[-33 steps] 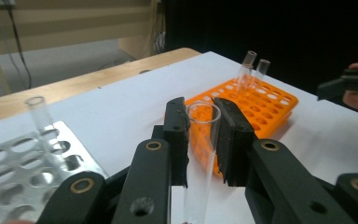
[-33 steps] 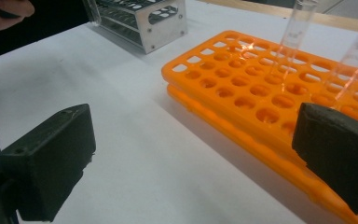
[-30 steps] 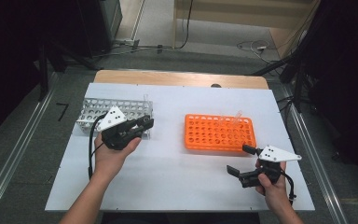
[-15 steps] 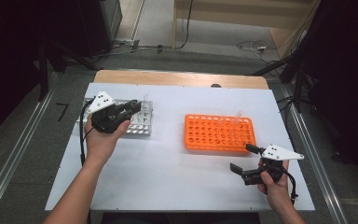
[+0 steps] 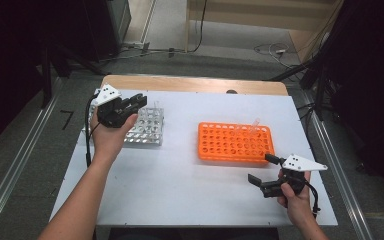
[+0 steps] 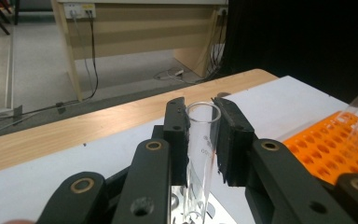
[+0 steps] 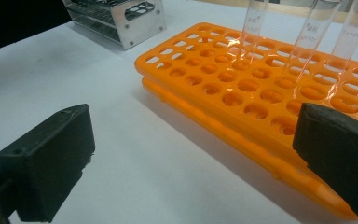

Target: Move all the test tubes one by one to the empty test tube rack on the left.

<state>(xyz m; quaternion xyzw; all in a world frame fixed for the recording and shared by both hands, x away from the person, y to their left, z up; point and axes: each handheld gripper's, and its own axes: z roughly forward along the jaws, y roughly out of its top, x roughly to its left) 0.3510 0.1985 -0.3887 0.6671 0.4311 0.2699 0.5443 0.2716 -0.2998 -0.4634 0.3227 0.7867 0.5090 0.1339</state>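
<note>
**Over the metal rack: left tongs clamped on an upright tube**

Over the silver metal tube rack (image 5: 145,127) at the desk's left, the left tongs (image 6: 204,135) are clenched on a clear glass test tube (image 6: 200,158), pads pressing near its rim. Tube's long axis is upright, bottom end looks to sit down among the rack's wells, so I'd say the coming move runs along that axis. Orange plastic tube rack (image 5: 234,142) lies well apart to the right, across bare white desk (image 5: 180,180); three clear tubes (image 7: 307,37) stand in its far rows. Right tongs (image 5: 267,172) released, jaws wide, nothing between them, resting just off the orange rack's near right corner; that hand is nearer the orange rack, left hand nearer the metal one
</note>
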